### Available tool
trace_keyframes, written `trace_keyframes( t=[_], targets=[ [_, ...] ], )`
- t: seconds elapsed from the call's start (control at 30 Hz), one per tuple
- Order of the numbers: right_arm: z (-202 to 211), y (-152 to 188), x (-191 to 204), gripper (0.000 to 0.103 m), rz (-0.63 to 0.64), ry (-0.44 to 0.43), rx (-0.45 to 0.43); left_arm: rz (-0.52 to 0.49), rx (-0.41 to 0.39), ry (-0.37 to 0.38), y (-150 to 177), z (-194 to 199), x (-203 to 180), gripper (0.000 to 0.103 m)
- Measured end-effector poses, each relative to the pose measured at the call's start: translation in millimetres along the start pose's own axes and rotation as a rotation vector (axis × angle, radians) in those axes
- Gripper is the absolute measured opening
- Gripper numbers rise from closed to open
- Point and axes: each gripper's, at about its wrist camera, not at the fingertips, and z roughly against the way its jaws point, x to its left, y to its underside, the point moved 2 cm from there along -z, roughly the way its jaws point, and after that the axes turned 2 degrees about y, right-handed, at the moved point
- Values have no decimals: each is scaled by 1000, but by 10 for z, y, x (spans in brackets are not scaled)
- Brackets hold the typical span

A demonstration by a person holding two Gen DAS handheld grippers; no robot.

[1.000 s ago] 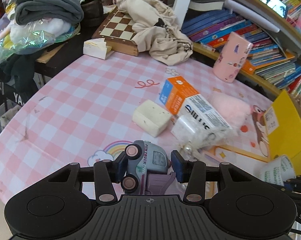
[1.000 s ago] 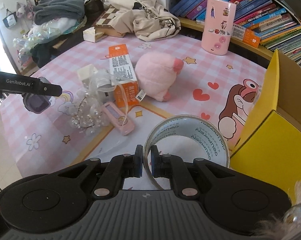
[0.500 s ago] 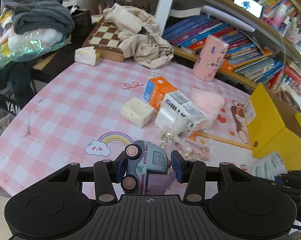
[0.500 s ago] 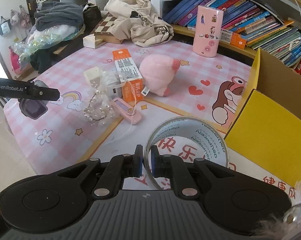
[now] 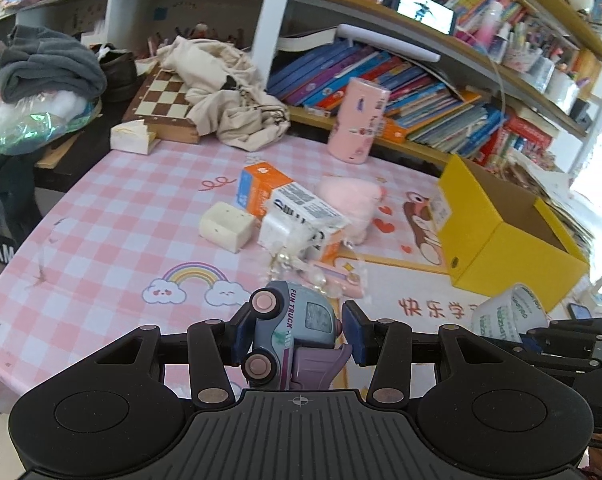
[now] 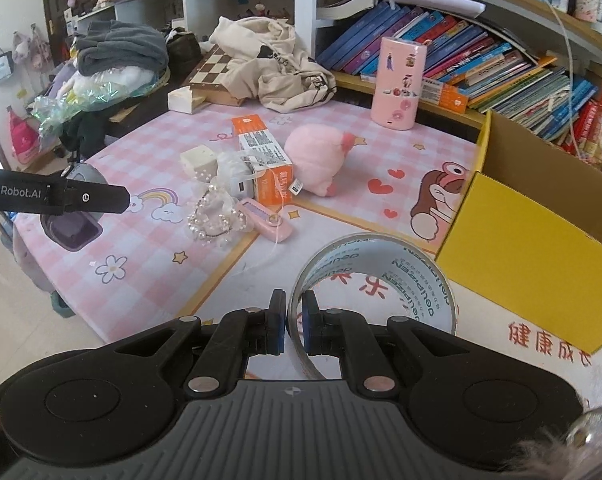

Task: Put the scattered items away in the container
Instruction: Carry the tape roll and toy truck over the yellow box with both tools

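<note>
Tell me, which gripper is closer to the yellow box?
Right. The right gripper, holding the tape roll, sits just beside the yellow box; the left gripper, gripping the toy truck, is farther away.

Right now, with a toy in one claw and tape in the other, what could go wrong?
The right gripper pinches only the thin wall of the tape roll, so the roll may swing or slip out. The left gripper holds the toy truck tilted, wheels sideways; it might twist loose. Both head for the yellow box, so they could bump each other or its rim.
</note>
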Motion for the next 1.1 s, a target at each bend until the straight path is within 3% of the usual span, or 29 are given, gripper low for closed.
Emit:
trace_keyframes(
  t=[0.7,1.1],
  targets=[
    [359,323,-104,8,-78,129,-2,-99,27,161,161,-24,-394,45],
    [417,433,-447,8,-135,176,14,-156,63,218,119,-274,-780,45]
  ],
)
